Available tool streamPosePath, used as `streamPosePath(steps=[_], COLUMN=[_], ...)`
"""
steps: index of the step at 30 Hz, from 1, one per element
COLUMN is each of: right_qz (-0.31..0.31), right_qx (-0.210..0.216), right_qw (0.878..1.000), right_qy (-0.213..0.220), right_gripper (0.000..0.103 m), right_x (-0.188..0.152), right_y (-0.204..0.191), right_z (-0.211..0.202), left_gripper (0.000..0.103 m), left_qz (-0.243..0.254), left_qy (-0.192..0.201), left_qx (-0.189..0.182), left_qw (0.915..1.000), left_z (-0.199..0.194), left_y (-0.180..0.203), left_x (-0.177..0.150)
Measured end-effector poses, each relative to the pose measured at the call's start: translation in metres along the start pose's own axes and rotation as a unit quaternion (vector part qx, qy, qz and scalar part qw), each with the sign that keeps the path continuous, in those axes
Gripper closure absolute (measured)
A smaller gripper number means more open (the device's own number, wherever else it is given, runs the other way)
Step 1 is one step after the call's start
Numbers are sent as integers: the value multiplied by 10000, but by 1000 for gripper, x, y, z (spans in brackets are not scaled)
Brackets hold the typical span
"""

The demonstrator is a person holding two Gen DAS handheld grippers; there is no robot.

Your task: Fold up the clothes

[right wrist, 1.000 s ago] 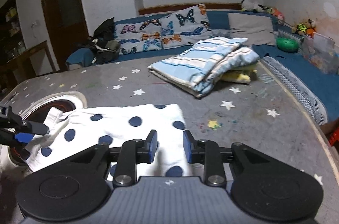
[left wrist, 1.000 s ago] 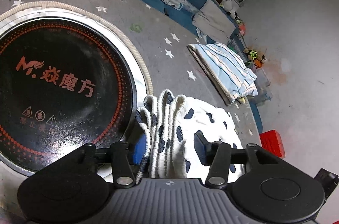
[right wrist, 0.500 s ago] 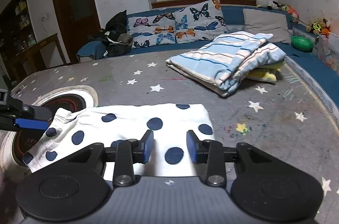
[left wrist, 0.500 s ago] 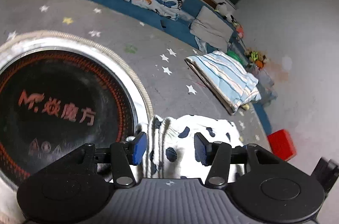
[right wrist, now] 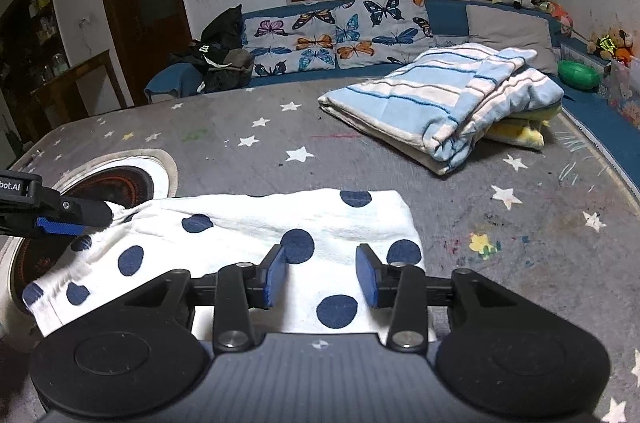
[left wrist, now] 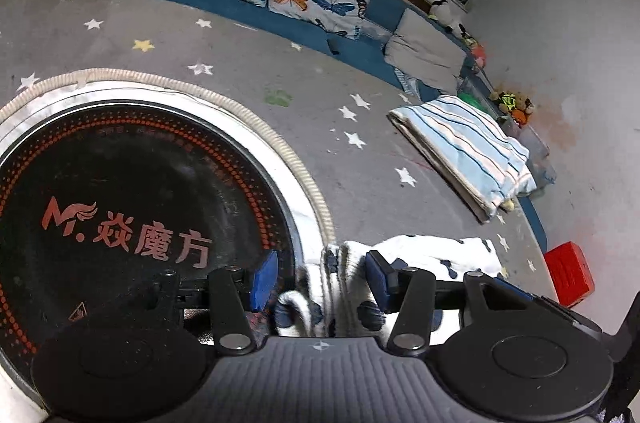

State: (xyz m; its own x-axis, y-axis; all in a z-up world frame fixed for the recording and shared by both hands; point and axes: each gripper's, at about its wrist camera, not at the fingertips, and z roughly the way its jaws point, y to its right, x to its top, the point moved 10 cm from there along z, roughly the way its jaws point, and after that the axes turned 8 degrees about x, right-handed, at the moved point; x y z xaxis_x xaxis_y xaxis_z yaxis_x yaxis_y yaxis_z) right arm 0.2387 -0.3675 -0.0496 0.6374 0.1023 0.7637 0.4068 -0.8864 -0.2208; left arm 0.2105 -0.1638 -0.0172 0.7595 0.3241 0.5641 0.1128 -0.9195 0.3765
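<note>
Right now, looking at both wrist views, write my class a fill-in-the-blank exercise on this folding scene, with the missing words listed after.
1. The white garment between the right gripper's jaws carries dark blue ____.
2. The cushions on the blue sofa are printed with ____.
3. The folded blanket on the star-patterned surface has a ____ pattern.
4. The round black cooktop lies to the ____ of the left gripper in its own view.

Missing words: dots; butterflies; striped; left

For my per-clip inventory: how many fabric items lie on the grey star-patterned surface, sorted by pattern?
White garment with navy polka dots: 1
Folded light-blue and white striped blanket: 1
Yellow fabric item tucked under the striped blanket: 1
Total: 3
</note>
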Motion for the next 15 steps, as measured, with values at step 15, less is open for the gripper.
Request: streamPosePath(steps=[15], right_qz=[-18], right_qx=[-36], right_qw=[10000], right_qy=[87], right_gripper=[48], right_x=[10], right_y=[0], right_z=[1], left_gripper=[49], left_qz=[124], left_qy=[160], left_qx=[-282], left_qw=[9994], left_z=[-19], left_y=[17], left_x=[9])
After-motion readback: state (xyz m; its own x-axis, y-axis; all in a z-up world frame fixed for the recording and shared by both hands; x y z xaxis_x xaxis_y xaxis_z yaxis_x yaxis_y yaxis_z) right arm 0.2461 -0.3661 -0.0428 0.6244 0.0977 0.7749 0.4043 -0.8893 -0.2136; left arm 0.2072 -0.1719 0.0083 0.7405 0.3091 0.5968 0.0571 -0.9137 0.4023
